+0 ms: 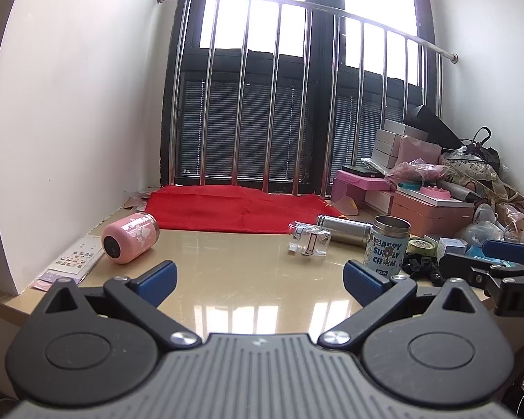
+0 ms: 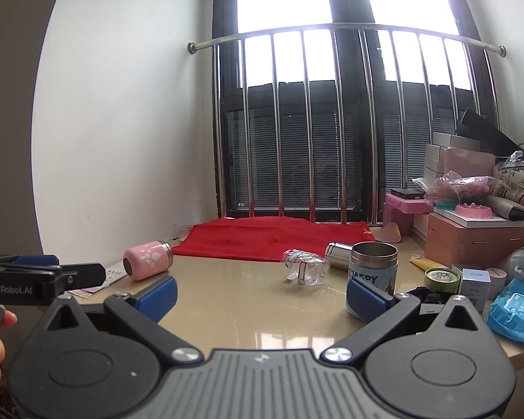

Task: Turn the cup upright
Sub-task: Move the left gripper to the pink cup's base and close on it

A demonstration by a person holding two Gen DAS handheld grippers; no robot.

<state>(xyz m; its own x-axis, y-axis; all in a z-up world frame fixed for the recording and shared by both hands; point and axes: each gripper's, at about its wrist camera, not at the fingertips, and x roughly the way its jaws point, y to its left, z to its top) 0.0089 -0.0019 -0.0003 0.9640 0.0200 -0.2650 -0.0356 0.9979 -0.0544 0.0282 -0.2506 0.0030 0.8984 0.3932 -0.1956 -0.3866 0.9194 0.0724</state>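
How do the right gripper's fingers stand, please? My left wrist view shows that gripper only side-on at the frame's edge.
Observer: The right gripper is open, its fingers wide apart with nothing between them.
Operator: Thank you. What lies behind that gripper, to the right of the blue cup? It blocks my view there.
Observer: A blue wipes packet lies flat near the table's front edge. It is to the right of the upright blue cup and not touching it.
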